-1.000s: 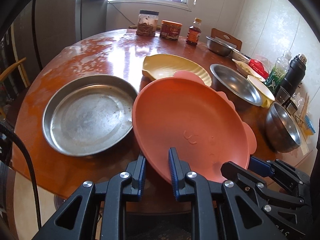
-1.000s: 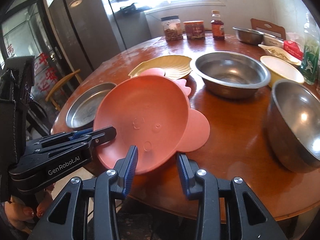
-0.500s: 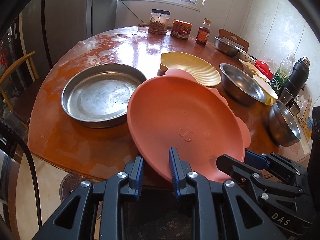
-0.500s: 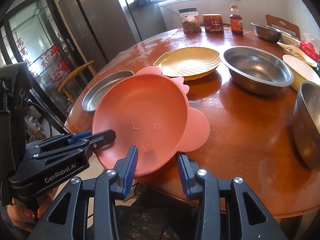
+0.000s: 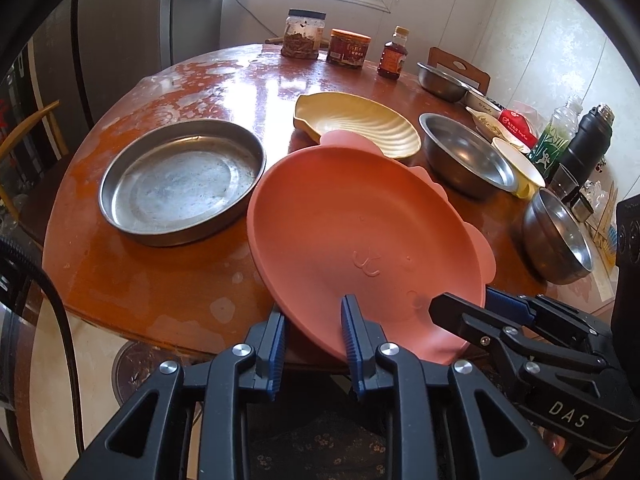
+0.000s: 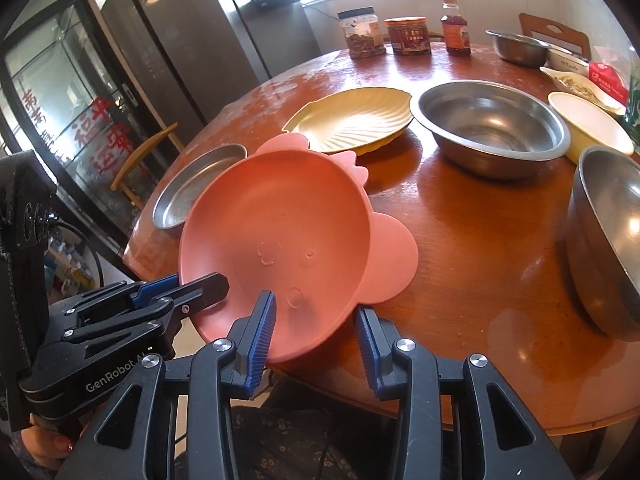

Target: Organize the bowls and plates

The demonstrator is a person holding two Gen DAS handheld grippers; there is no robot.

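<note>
A pink plate with ear-shaped tabs (image 5: 352, 232) is held tilted above the near edge of the round wooden table (image 5: 132, 276); it also shows in the right wrist view (image 6: 280, 248). My left gripper (image 5: 312, 334) is shut on the plate's near rim. My right gripper (image 6: 314, 328) is shut on the rim a little to the right. A flat steel pan (image 5: 180, 180) lies to the left, a yellow shell-shaped plate (image 5: 360, 124) behind, a steel bowl (image 5: 464, 156) to the right.
A yellow bowl (image 6: 588, 128) and a deep steel bowl (image 6: 608, 236) stand at the right edge. Jars (image 5: 304, 40), a sauce bottle (image 5: 394, 54), another steel bowl (image 5: 440, 80), a flask (image 5: 588, 140) and a green bottle (image 5: 554, 136) line the back. A wooden chair (image 6: 140, 164) stands left.
Both grippers have drawn back and up with the pink plate, so the table looks farther away. The plate stays tilted in the same grip.
</note>
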